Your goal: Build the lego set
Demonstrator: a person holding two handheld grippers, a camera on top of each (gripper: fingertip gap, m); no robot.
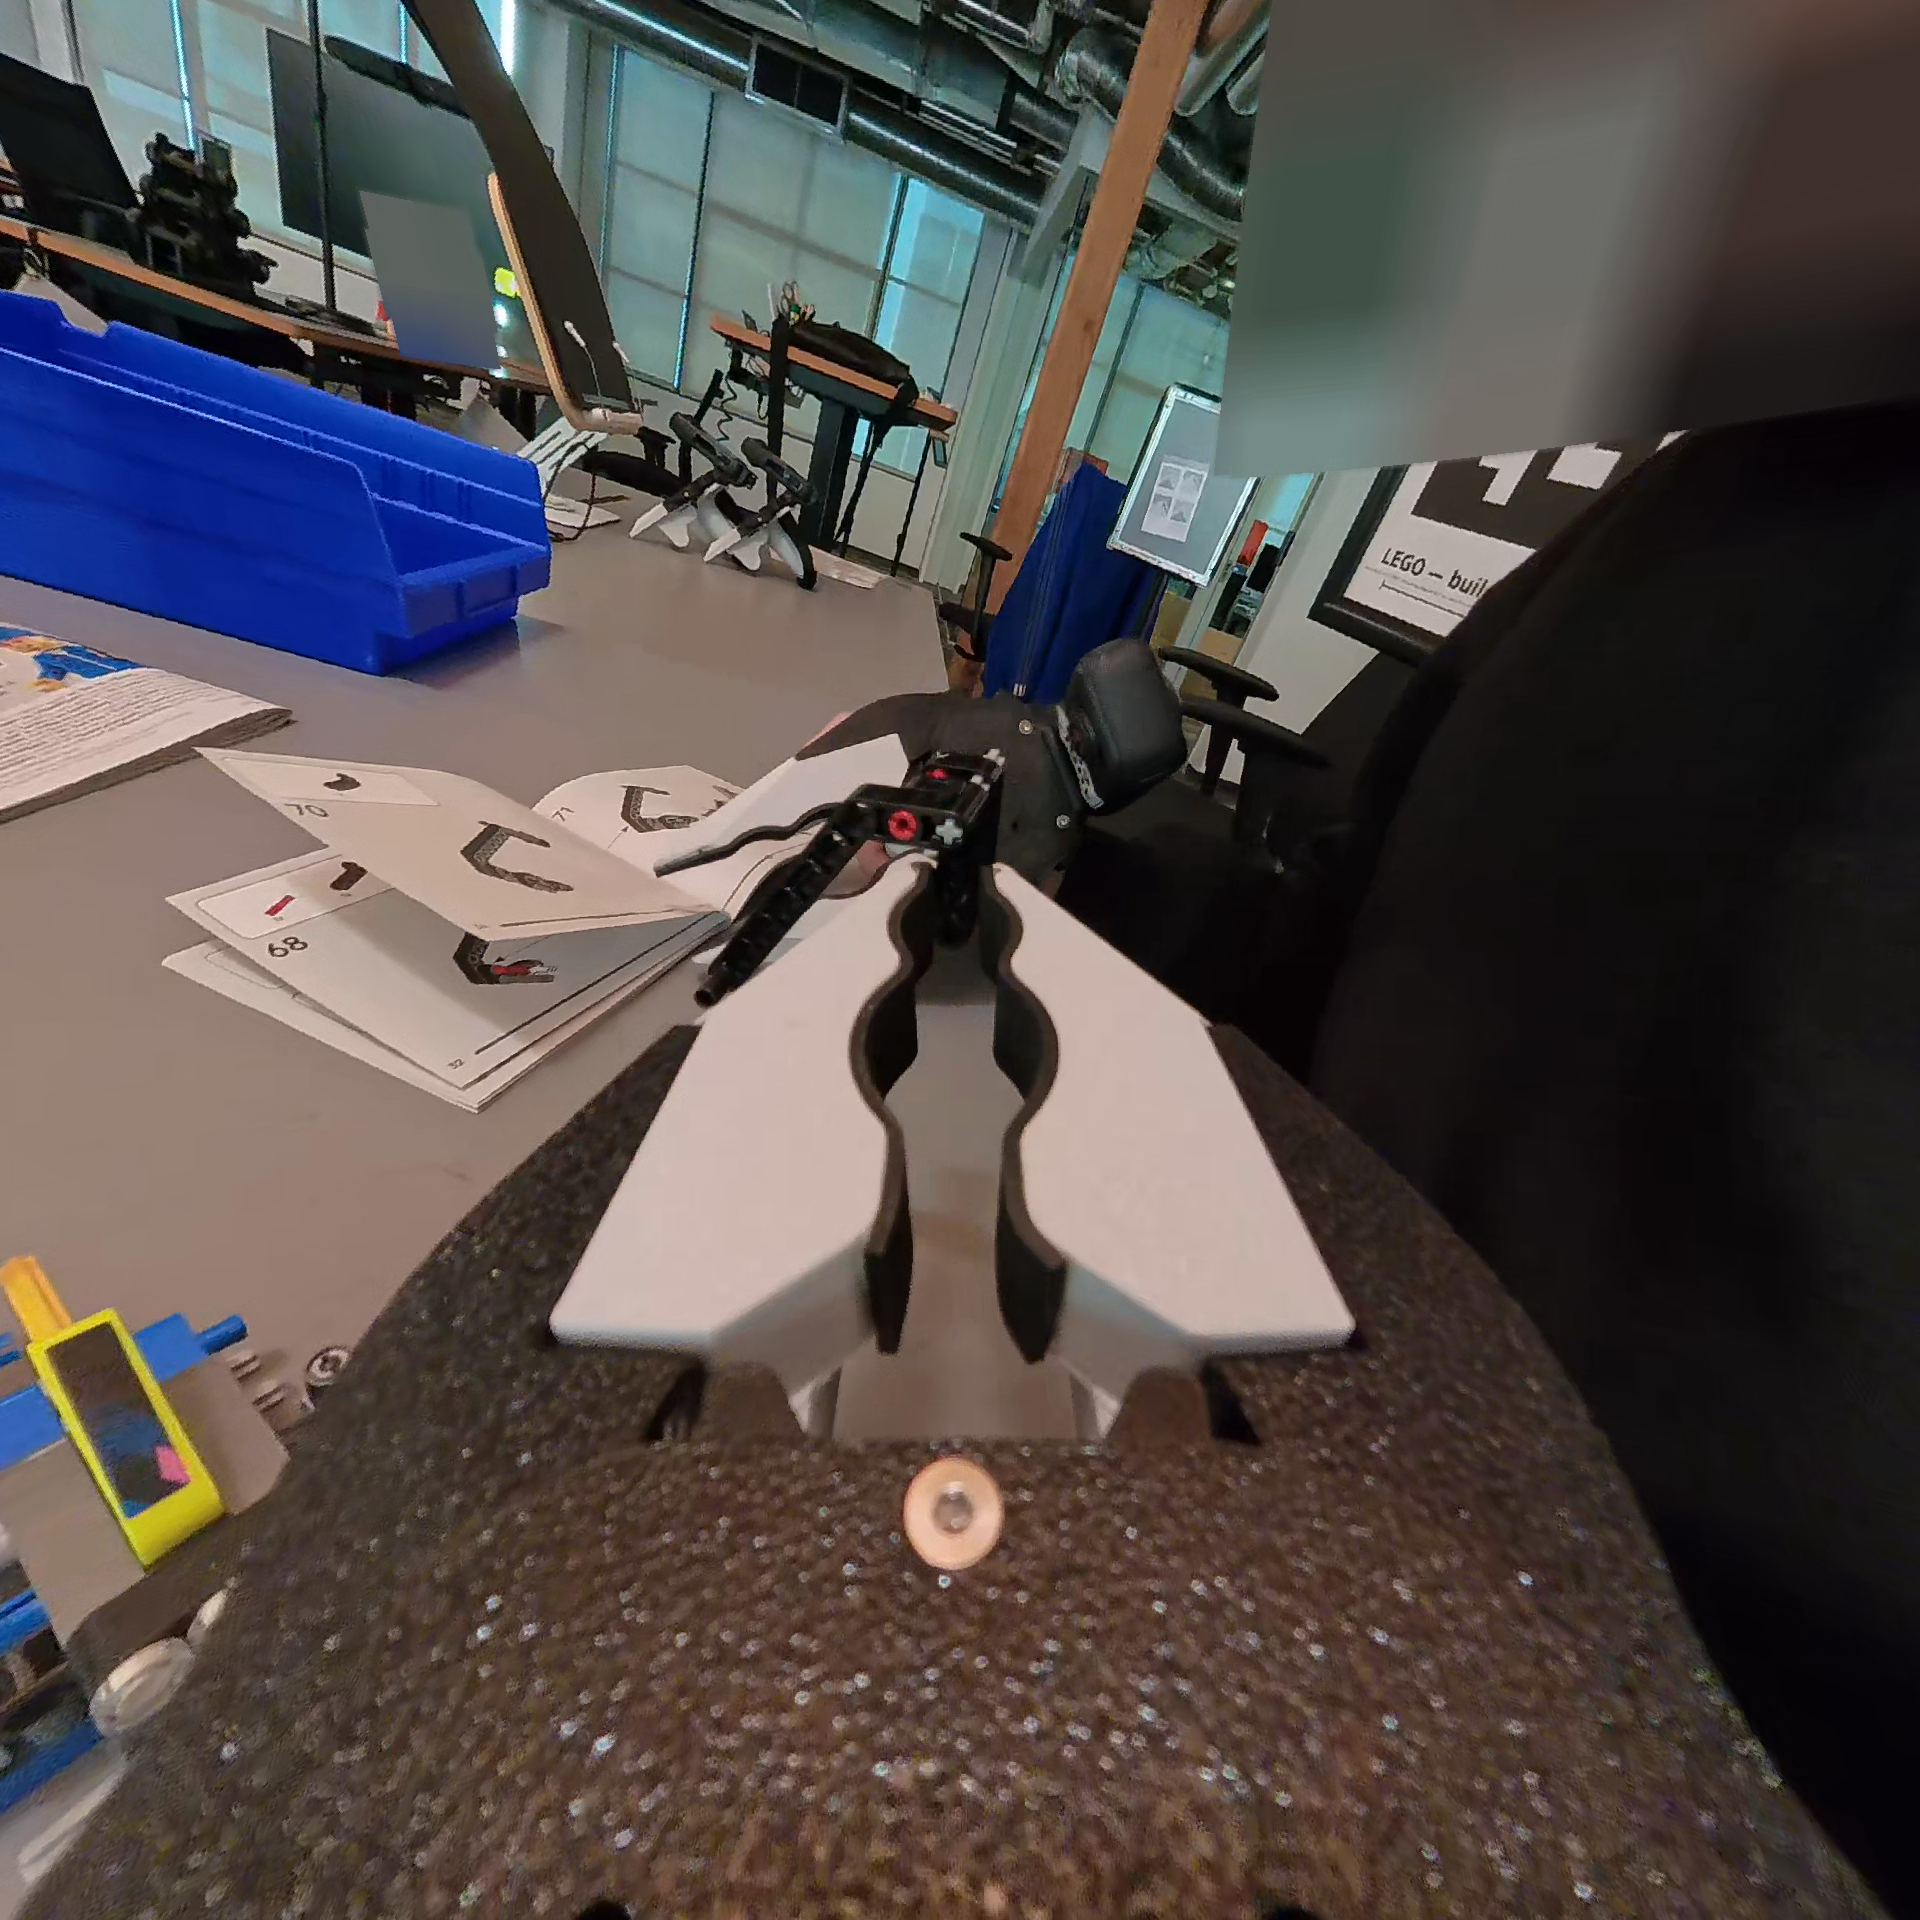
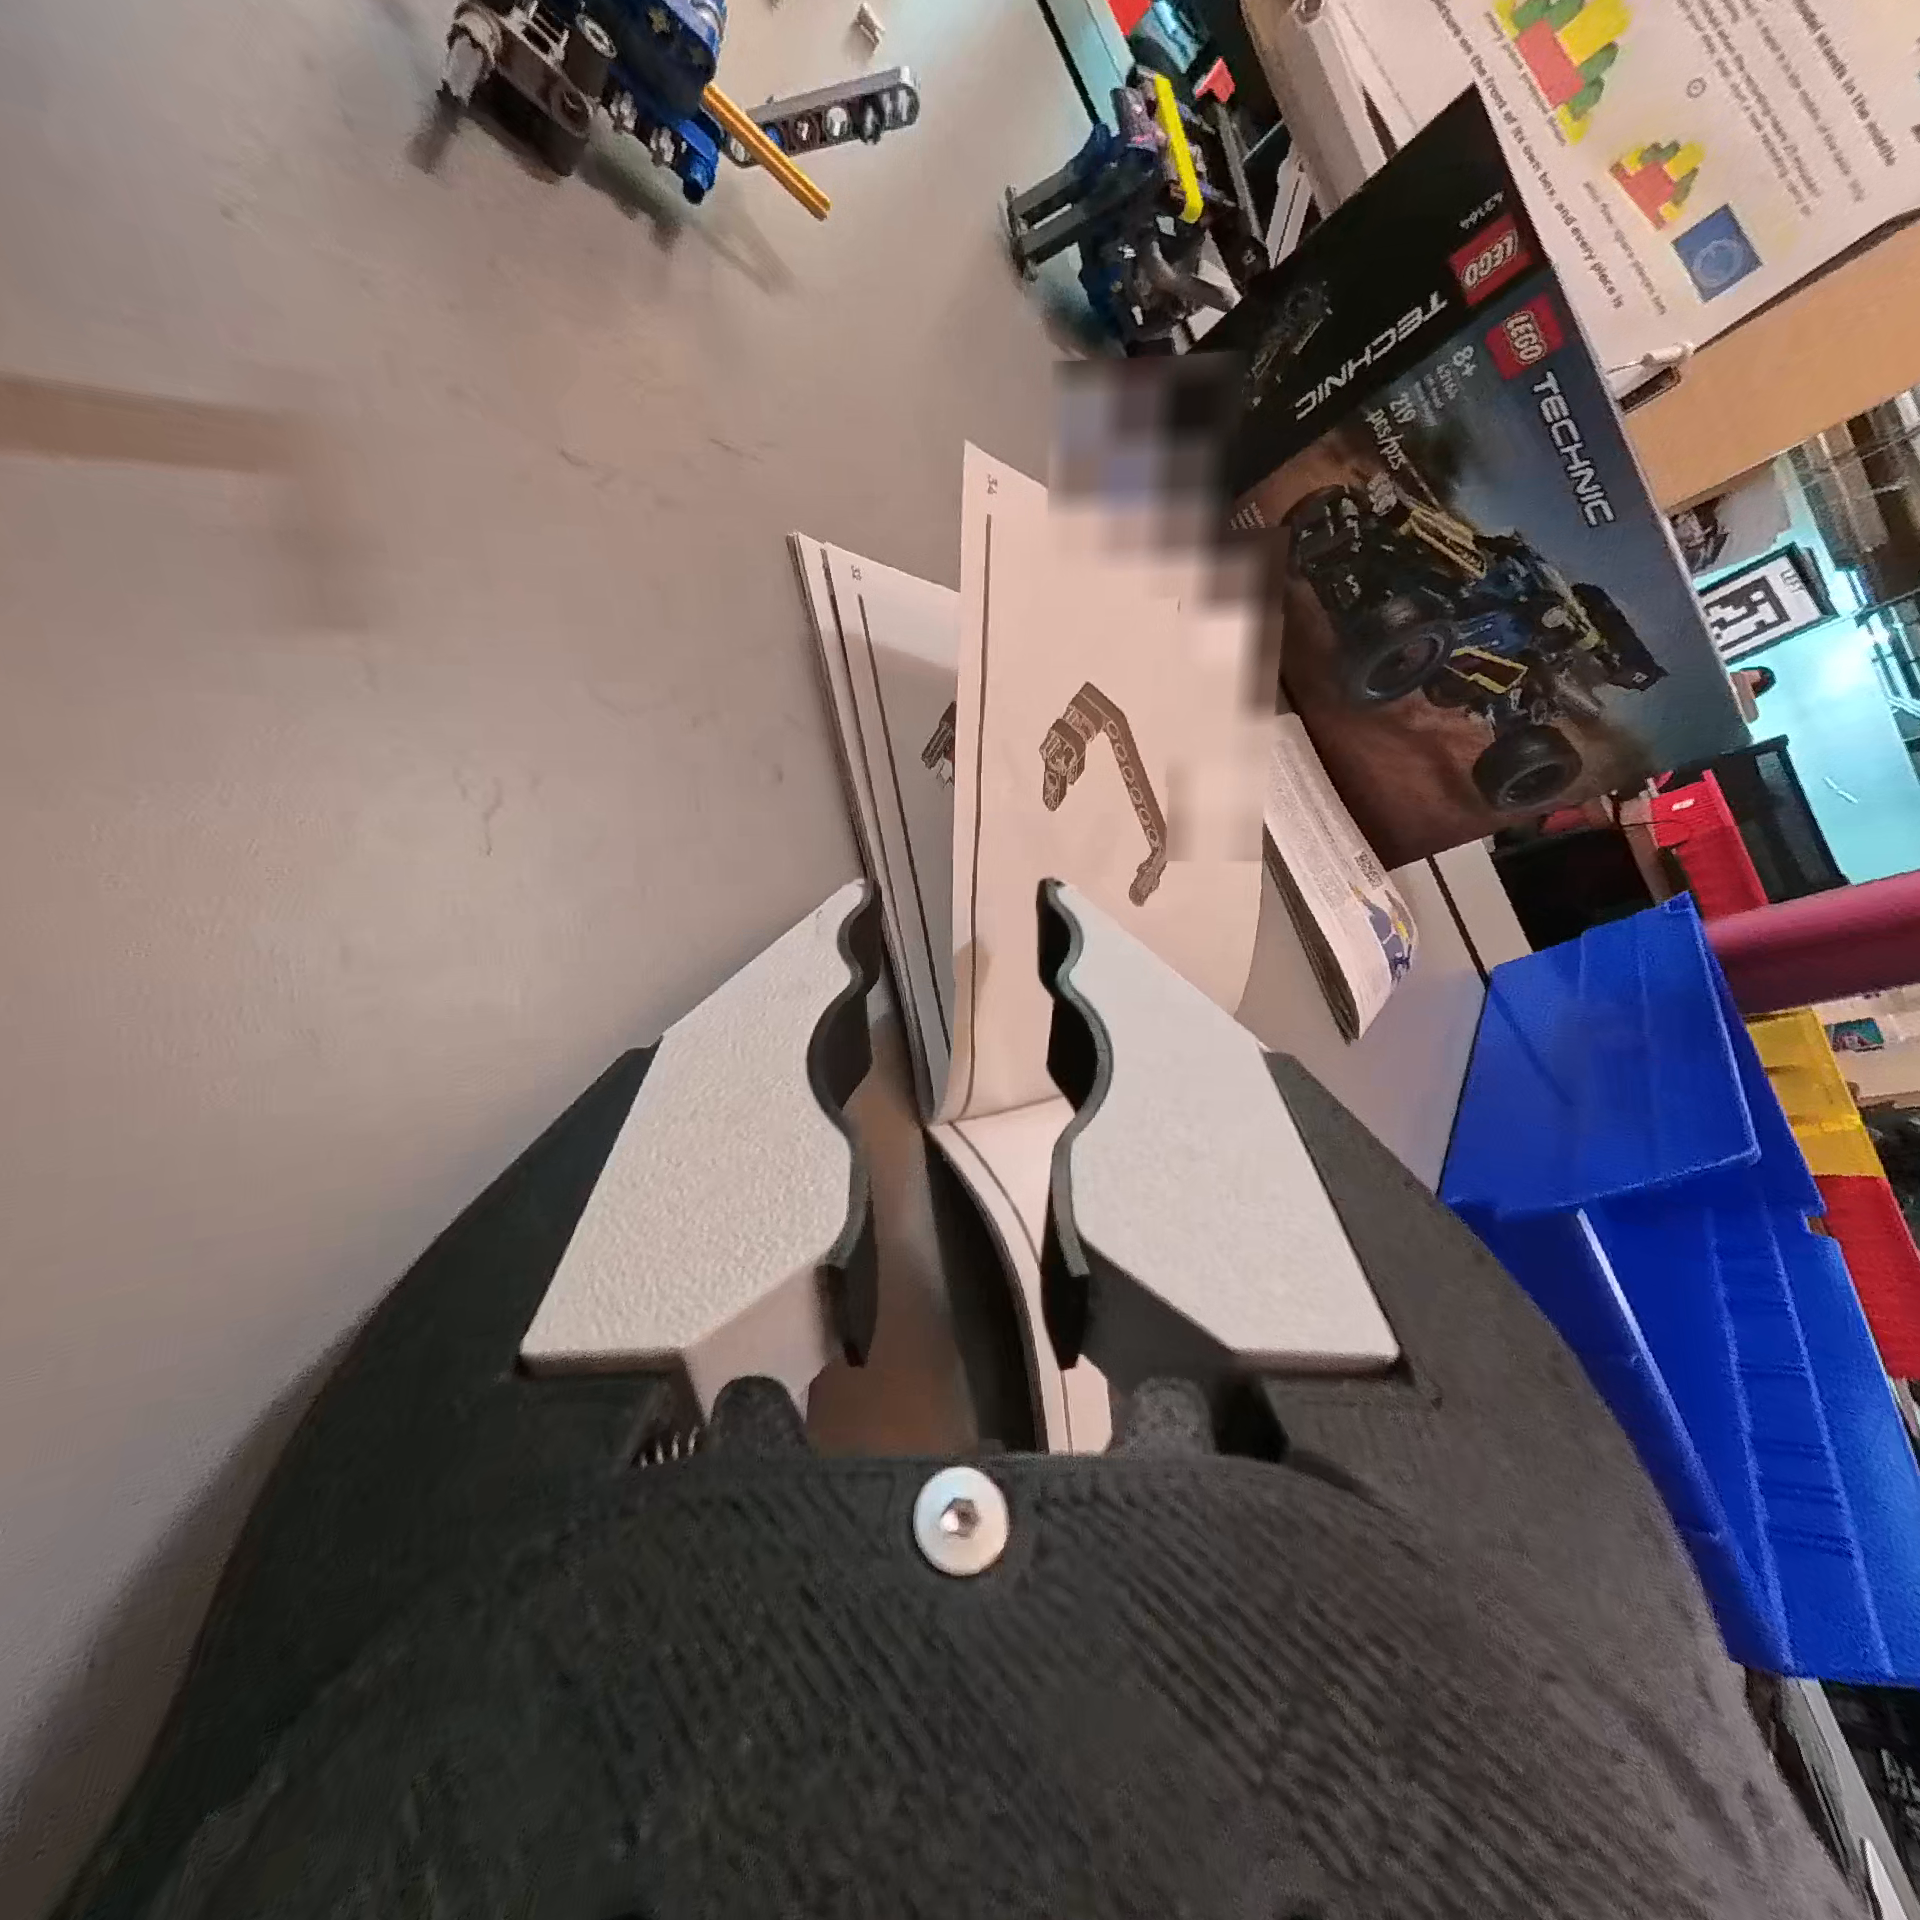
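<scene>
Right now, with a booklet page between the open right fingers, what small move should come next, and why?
Probably close the right gripper gently on the raised page of the instruction booklet. Its fingers stand apart with the page between them, not pressed, so the page is free to fall. The left gripper is shut on the black brick assembly, so it cannot help.

The lower end of the black pegged brick assembly [image 1: 940, 821] disappears between the left tongs [image 1: 951, 883]. Beyond it, the other tongs are mostly hidden. The blue-and-grey brick model [image 2: 613, 73] is smeared, cut off above.

print on: open booklet [image 1: 436, 904] | dark box [image 2: 1455, 582] | wall poster [image 1: 1423, 582]
</scene>
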